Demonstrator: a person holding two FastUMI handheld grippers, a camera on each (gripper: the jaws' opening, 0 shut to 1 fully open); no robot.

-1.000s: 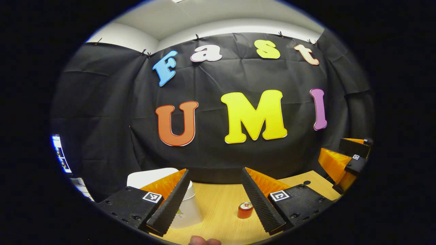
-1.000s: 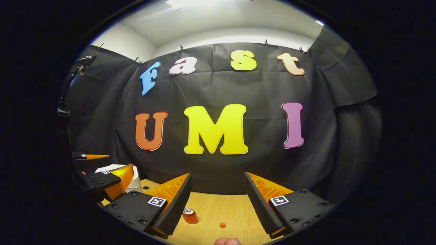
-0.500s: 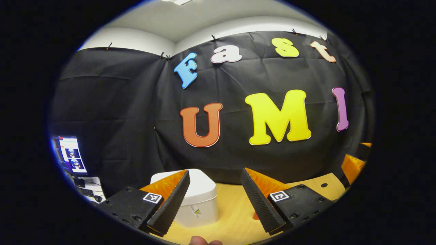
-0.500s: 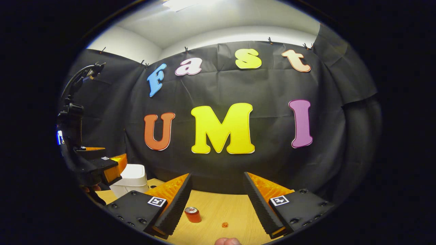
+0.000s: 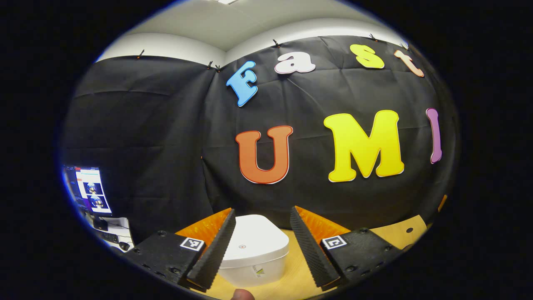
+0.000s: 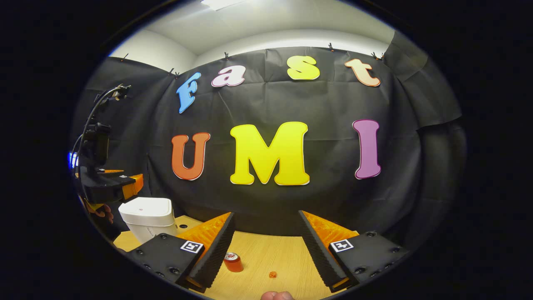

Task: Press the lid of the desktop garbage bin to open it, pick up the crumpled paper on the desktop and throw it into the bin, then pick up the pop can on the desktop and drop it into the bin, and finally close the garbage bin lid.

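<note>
The white garbage bin (image 5: 254, 250) stands on the wooden desktop with its lid down, straight ahead between the fingers of my open left gripper (image 5: 262, 210), which hovers a little above and short of it. In the right gripper view the bin (image 6: 148, 218) is at the far left, with the left gripper (image 6: 112, 187) above it. My right gripper (image 6: 265, 214) is open and holds nothing. Below it on the desk lie the red pop can (image 6: 233, 261), upright, and a small orange crumpled scrap (image 6: 272, 274) to the can's right.
A lit monitor (image 5: 89, 189) and cables sit beyond the desk's left edge. The desktop (image 5: 395, 233) has a small round hole (image 5: 407, 229) near its far right. A camera on a stalk (image 6: 98, 141) rises at the left. A thumb (image 6: 277, 296) shows at the bottom edge.
My left gripper has swung left, bringing the bin between its fingers; the can has left its view. The right gripper has barely moved.
</note>
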